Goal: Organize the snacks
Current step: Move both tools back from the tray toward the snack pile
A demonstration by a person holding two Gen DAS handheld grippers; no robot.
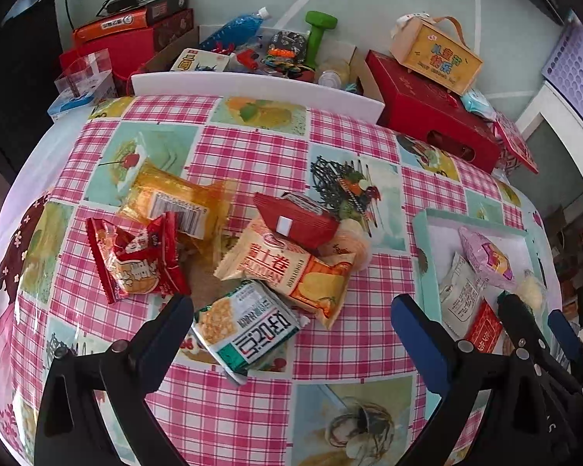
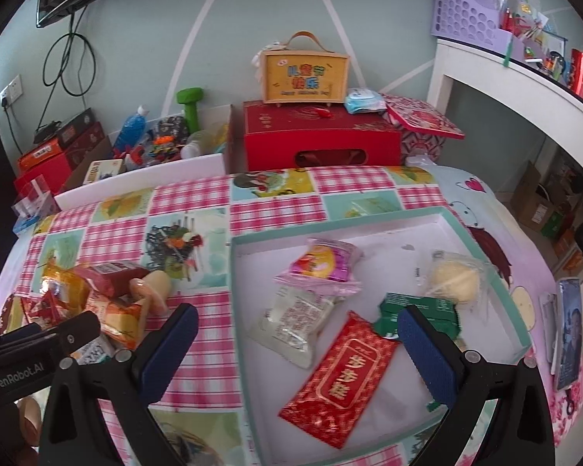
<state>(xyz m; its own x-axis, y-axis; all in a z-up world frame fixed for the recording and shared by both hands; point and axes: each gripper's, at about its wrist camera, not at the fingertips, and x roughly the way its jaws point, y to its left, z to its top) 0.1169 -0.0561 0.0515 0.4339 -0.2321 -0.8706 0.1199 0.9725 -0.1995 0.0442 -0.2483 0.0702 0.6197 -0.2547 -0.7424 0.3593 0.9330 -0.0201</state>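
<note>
Both grippers gape empty, the left gripper (image 1: 291, 310) over the green-and-white snack packet (image 1: 245, 326), the right gripper (image 2: 297, 330) above the teal-rimmed tray (image 2: 369, 217).

**Clutter behind the desk**

Against the pale green wall a green dumbbell (image 2: 189, 108) stands upright beside a blue bottle (image 2: 133, 125). A yellow handled gift box (image 2: 306, 77) sits on top of a large red box (image 2: 319, 140). A purple perforated basket (image 2: 471, 0) rests on the white shelf (image 2: 524, 89) at right. The desk wears a pink checked tablecloth (image 1: 252, 147).
</note>
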